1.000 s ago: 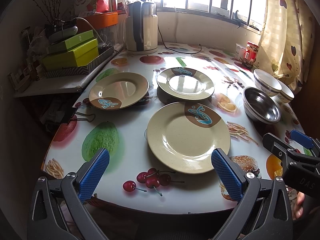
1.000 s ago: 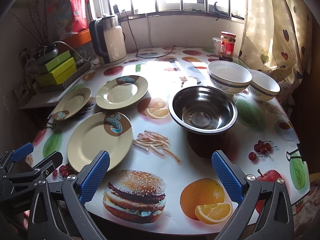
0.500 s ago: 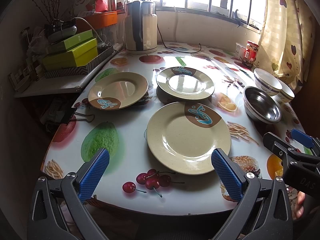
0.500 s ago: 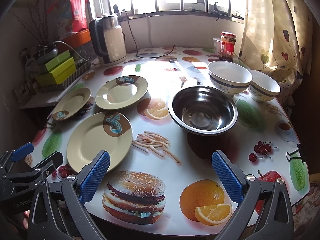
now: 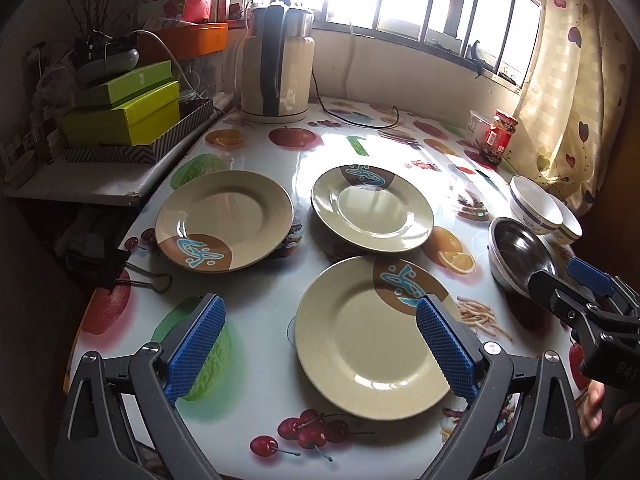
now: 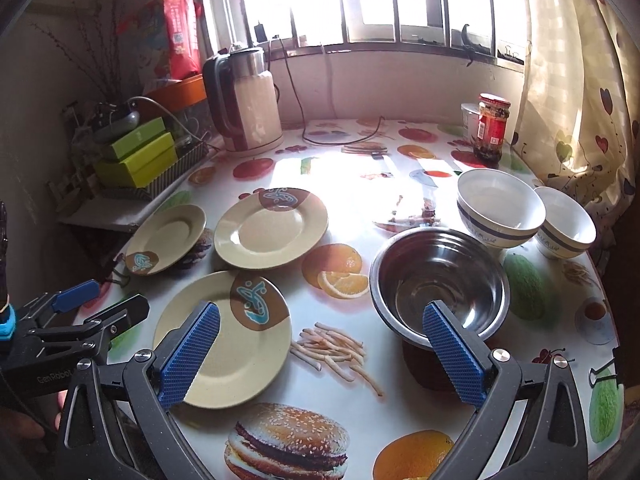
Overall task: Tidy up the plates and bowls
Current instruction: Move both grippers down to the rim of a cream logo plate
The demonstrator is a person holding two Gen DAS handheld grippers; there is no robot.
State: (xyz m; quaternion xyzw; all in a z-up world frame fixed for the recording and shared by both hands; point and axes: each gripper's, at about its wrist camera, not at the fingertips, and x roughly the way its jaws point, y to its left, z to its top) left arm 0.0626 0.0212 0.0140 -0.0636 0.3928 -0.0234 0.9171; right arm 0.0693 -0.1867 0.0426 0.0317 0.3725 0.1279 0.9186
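We see both claws wide open, empty: left gripper (image 5: 318, 346) just closing slightly over big plate (image 5: 372, 340), right gripper (image 6: 322, 354) near steel bowl (image 6: 440, 280).

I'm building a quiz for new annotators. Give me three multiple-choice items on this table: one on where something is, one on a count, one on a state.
1. Where does the steel bowl stand?
A. beside the white bowls
B. on a plate
C. by the kettle

2. How many plates lie on the table?
A. two
B. three
C. five

3. How are the left tongs?
A. shut on a plate
B. open, holding nothing
C. shut on a bowl

Key: 1 A, it sits just in front of the two white bowls. 2 B, the near plate, the left plate and the far plate. 3 B, the blue pads stand wide apart with nothing gripped.
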